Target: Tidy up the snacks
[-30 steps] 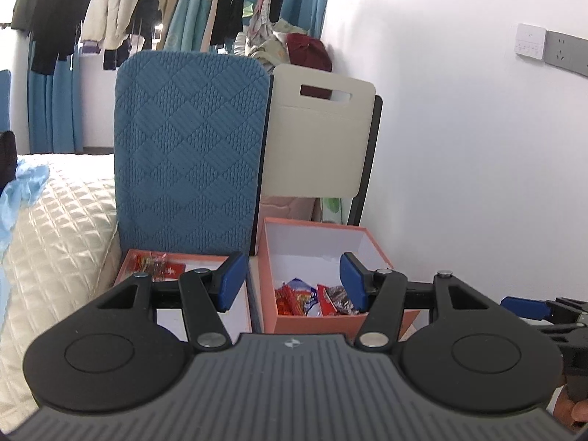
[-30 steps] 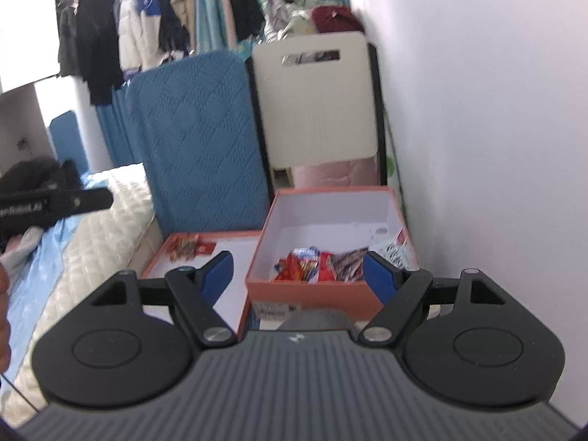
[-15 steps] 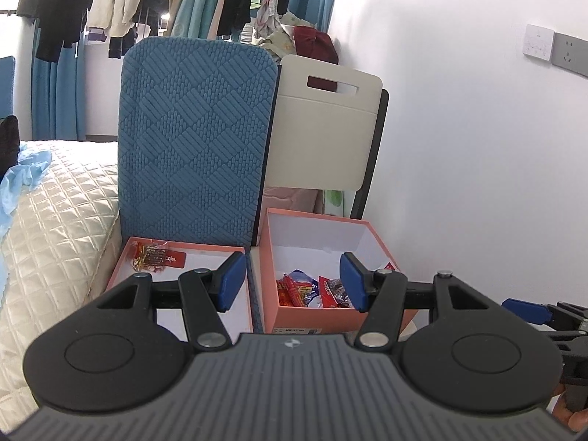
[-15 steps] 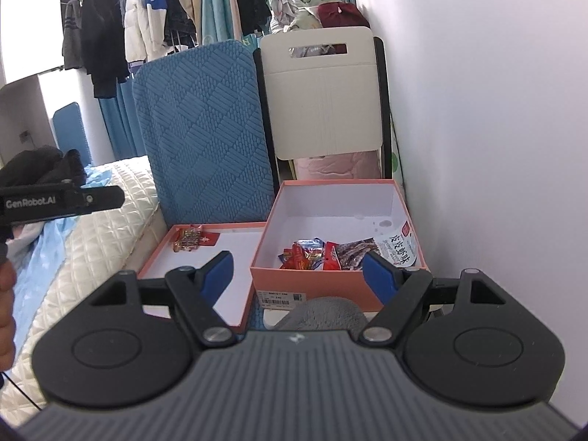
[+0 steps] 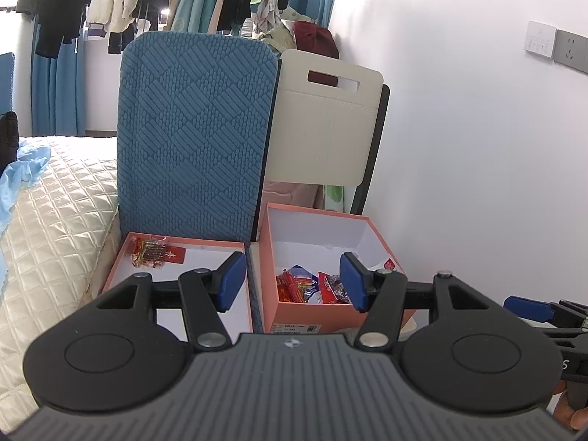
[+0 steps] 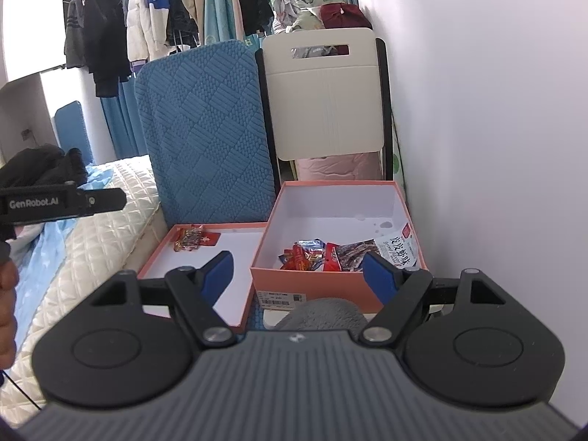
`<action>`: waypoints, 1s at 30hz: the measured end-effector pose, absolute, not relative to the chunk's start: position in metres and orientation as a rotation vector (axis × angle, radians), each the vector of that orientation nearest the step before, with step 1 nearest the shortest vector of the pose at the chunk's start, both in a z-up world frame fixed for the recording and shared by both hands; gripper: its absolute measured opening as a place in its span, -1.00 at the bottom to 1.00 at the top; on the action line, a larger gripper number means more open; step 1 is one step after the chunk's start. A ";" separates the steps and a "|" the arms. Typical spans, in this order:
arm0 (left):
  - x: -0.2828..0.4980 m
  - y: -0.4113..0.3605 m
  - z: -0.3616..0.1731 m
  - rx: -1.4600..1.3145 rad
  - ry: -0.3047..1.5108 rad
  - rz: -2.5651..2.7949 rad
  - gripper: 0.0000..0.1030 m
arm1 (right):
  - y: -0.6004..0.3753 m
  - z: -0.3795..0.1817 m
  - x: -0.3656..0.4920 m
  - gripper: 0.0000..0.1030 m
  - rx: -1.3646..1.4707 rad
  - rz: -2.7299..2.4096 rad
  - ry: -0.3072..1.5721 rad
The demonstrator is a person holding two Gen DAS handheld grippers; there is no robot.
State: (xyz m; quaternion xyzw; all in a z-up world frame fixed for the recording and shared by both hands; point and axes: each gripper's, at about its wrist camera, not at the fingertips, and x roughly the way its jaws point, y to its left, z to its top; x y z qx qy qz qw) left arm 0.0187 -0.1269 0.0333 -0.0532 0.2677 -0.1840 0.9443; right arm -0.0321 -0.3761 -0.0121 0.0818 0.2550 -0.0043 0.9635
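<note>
A deep salmon-pink box (image 5: 378,242) (image 6: 312,284) holds a pile of snack packets (image 5: 312,286) (image 6: 316,255), among them a large white dried-fish bag (image 6: 395,248). To its left a shallow pink lid (image 5: 239,246) (image 6: 154,261) holds one red snack packet (image 5: 156,253) (image 6: 194,239) at its far corner. My left gripper (image 5: 292,281) is open and empty, held short of both boxes. My right gripper (image 6: 299,273) is open and empty, above the near wall of the deep box.
A blue quilted cushion (image 5: 194,139) and a white folding chair (image 5: 327,121) stand behind the boxes. A white wall (image 5: 477,147) runs along the right. A cream quilted bed (image 5: 47,213) lies to the left. A grey furry thing (image 6: 323,312) sits just before the deep box.
Both grippers have risen and tilted down a little, so the boxes' insides show more. Both stay open and empty.
</note>
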 end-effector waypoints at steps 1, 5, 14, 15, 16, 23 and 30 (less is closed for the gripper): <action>0.019 -0.127 0.033 -0.106 0.546 -0.376 0.21 | -0.377 -0.012 -0.032 0.53 0.169 -0.008 0.518; 0.021 -0.129 0.034 -0.101 0.550 -0.377 0.21 | -0.378 -0.014 -0.032 0.53 0.174 -0.010 0.523; 0.024 -0.126 0.031 -0.110 0.568 -0.352 0.64 | -0.378 -0.015 -0.029 0.52 0.147 -0.024 0.530; 0.024 -0.126 0.031 -0.104 0.562 -0.340 0.72 | -0.378 -0.015 -0.029 0.52 0.147 -0.023 0.528; 0.024 -0.126 0.031 -0.100 0.556 -0.328 0.82 | -0.379 -0.015 -0.029 0.53 0.154 -0.019 0.525; 0.025 -0.125 0.031 -0.090 0.568 -0.314 0.93 | -0.387 -0.014 -0.030 0.62 0.209 -0.018 0.515; 0.022 -0.131 0.033 -0.058 0.558 -0.314 0.94 | -0.386 -0.011 -0.031 1.00 0.180 -0.039 0.492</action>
